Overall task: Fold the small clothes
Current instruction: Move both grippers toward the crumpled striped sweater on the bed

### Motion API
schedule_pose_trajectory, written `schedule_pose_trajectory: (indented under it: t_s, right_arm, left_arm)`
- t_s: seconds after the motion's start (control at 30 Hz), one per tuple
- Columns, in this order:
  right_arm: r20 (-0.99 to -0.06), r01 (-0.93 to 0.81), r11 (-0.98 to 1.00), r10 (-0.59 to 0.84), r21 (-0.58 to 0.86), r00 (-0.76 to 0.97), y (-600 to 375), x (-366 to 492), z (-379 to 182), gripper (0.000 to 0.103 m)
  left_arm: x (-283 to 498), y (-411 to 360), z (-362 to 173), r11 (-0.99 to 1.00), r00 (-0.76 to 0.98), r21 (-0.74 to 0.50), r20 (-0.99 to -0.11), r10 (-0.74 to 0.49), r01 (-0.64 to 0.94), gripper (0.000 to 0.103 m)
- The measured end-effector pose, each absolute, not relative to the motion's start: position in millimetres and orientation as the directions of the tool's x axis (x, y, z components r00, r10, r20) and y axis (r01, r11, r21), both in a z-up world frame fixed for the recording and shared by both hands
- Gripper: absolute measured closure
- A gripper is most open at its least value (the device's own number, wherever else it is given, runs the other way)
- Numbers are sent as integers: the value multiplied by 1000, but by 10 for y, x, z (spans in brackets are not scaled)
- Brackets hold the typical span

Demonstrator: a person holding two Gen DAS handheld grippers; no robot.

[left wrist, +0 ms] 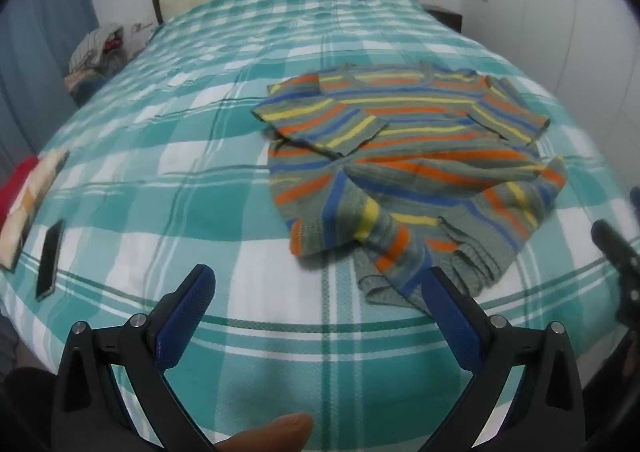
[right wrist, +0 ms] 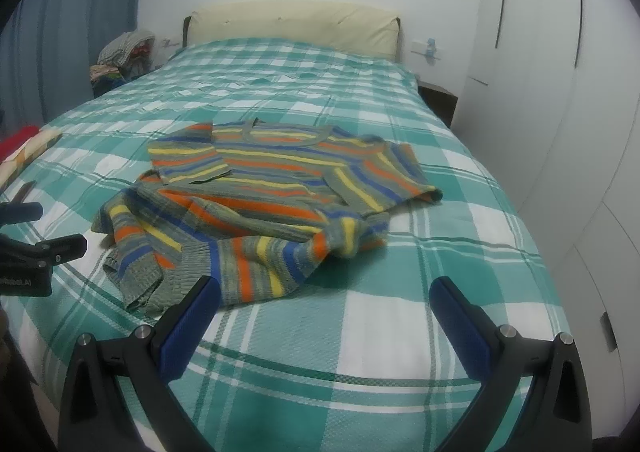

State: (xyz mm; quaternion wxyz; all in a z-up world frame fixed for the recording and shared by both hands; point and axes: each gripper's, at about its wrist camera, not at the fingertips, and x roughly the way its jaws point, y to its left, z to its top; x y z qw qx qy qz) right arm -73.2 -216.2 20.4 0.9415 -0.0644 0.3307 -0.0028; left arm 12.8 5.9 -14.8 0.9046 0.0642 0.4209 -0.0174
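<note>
Knit, left wrist view: the striped sweater (left wrist: 408, 156) lies on the right half of the green checked bedspread (left wrist: 160, 180), both sleeves already folded in over the chest, the near hem bunched and partly doubled over.
Left gripper (left wrist: 320, 292): released, blue pads spread wide with only bedspread between them — the right pad sits just beside the rumpled hem, not pinching it.
Risk here: closing on the heaped hem could catch several layers at once, so the fold would drag the body askew — the cause is the bunching, which hides the true edge.
Clutter, far left: a dark phone (left wrist: 50, 258) and a folded cloth (left wrist: 28, 204) lie well apart from the sweater; a wide sweep left could knock them.
Knit, right wrist view: the sweater (right wrist: 272, 196) lies centre-left, collar far, hem near.
Right gripper (right wrist: 324, 296): released and empty, its left pad just beside the near hem, its right pad over bare bedspread.
Risk here: loose knit stretches, so uneven lifts by the two hands may skew the fold or shake a folded sleeve (right wrist: 188, 160) open.
</note>
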Motion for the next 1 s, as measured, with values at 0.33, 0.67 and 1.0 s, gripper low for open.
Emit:
schedule_pose_trajectory:
  t_s: [0.33,0.67,1.0]
  right_arm:
    - [-651,-24,997,-33,-78,758,-2253,-720,174,0]
    - [-702,-21,999,45,44,711,-2363,-642,50,0]
    - [-720,32,860,406,510,562,-2554,66,-505,27]
  left_arm:
    - [100,144,-122,992,657,118,-752,57,48,0]
    - [211,-14,-357,972,568,11,-813,-127,233,0]
    - [533,-87,-529,941,548,-136,-783,-293,309,5]
